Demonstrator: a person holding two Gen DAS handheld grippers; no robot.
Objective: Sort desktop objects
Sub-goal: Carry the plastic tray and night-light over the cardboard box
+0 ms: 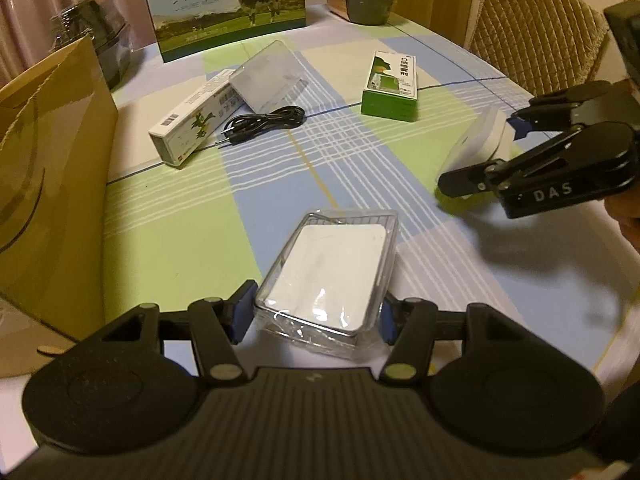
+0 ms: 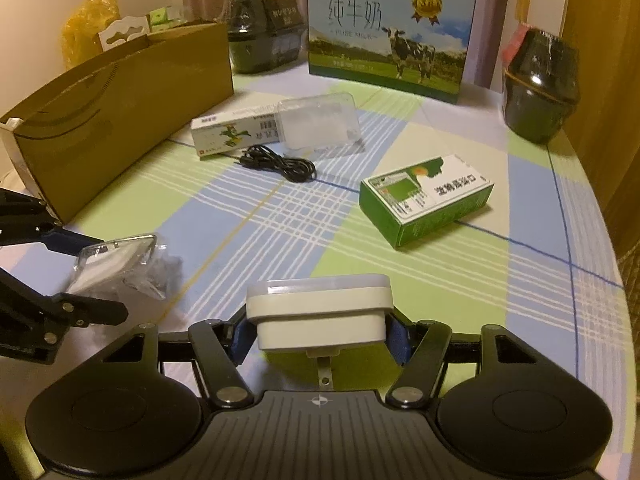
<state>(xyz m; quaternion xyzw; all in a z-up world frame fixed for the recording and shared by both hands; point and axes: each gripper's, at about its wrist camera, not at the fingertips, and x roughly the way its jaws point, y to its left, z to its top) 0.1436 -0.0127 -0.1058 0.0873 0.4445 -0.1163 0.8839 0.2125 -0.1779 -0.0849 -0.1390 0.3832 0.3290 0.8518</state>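
- Checked green, blue and white tablecloth (image 2: 400,280) fills both views, with a curtain and a chair behind.
- Left gripper (image 1: 316,316) is clamped on a clear plastic case (image 1: 326,276) at lower centre, its long axis running away from the camera.
- Right gripper (image 2: 320,332) grips a white adapter (image 2: 320,308) by its sides, long axis across the frame.
- Brown paper bag (image 2: 120,112) stands at upper left; I judge it the likely sorting target, nearer the left gripper.
- At mid-frame lie a black cable (image 2: 280,164), a green medicine box (image 2: 424,200), a white carton (image 2: 236,132) and a clear box (image 2: 320,120).
- Milk carton (image 2: 388,36) reads "纯牛奶" and "PURE MILK"; the right gripper reads "DAS".
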